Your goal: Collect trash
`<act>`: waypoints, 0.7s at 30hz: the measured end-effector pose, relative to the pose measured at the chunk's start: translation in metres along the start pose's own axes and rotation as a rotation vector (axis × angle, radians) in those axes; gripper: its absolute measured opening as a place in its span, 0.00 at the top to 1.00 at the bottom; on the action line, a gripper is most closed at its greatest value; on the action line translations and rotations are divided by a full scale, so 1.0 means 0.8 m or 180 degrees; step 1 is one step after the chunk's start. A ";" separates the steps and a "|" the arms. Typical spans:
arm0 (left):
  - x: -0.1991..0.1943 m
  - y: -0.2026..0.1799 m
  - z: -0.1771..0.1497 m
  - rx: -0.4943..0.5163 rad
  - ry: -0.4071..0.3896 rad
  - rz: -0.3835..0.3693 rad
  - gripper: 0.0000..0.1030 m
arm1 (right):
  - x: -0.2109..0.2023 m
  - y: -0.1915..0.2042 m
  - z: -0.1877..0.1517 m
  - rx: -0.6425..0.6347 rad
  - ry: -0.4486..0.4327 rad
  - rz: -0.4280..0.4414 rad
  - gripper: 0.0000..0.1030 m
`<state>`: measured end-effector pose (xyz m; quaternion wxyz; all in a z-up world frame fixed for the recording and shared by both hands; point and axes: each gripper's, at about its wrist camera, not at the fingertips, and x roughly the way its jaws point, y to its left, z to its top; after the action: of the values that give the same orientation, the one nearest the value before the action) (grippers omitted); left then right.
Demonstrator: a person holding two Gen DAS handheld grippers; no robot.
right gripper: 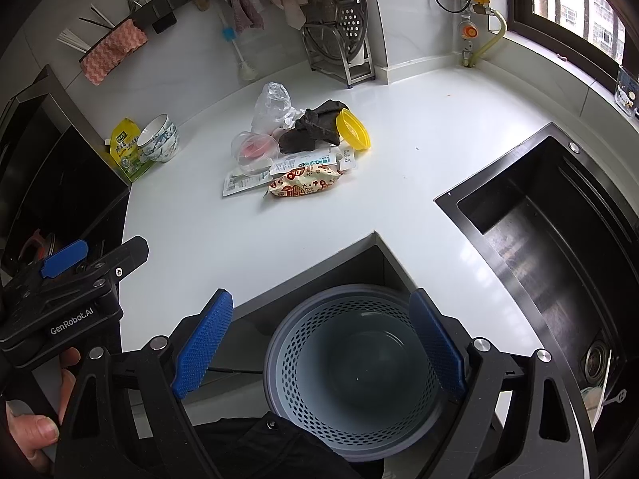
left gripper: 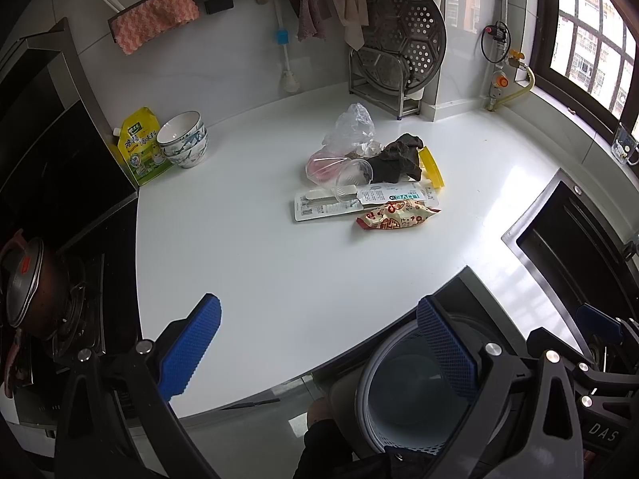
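**Both grippers released, trash still piled mid-counter**

Nearest me: left gripper [left gripper: 315, 351] has its blue pads spread wide, nothing between them. Right gripper [right gripper: 319, 343] same, jaws apart, empty. In the right wrist view the left gripper sits at the left edge, with a hand [right gripper: 36, 423] wrapped on its handle.

Directly below the right gripper: perforated waste basket [right gripper: 351, 383], on the floor in the notch of the counter [right gripper: 247, 239]. Looks empty inside. In the left wrist view I see it lower right, partly behind the right pad.

Right of me: black sink [right gripper: 559, 247] set into the counter.

Mid-counter, well apart from both grippers, is the trash pile, all touching or overlapping:
- orange snack wrapper [right gripper: 305, 183], nearest edge of the pile
- flat blister card [right gripper: 247, 177] with a white-teal package [right gripper: 311, 163] lying across it
- clear plastic cups [right gripper: 253, 151], one with pink inside
- dark crumpled rag [right gripper: 311, 127] behind those
- yellow lid [right gripper: 353, 129] tilted against the rag's right side
- clear plastic bag [right gripper: 271, 105] at the back

Far left by the stove: stacked bowls [right gripper: 159, 139] just beside a yellow seasoning pouch [right gripper: 126, 151].

Back wall: steamer tray [right gripper: 339, 12] upright in a metal rack, cloths on the hook rail.
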<state>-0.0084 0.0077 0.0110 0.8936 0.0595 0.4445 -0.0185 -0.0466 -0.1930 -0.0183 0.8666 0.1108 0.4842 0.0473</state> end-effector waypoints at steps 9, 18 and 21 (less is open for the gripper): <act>0.000 -0.001 0.000 0.0001 -0.0001 -0.0001 0.06 | 0.000 -0.004 0.003 0.0008 0.0007 0.0004 0.17; 0.000 -0.001 0.000 0.0001 -0.0001 0.0002 0.06 | 0.000 -0.004 0.002 0.0009 0.0004 0.0003 0.17; 0.000 -0.001 0.000 0.0000 0.0001 0.0003 0.06 | 0.000 -0.003 0.002 0.0004 0.0001 0.0002 0.17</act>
<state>-0.0086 0.0068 0.0107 0.8935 0.0597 0.4446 -0.0181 -0.0452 -0.1959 -0.0180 0.8665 0.1115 0.4843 0.0474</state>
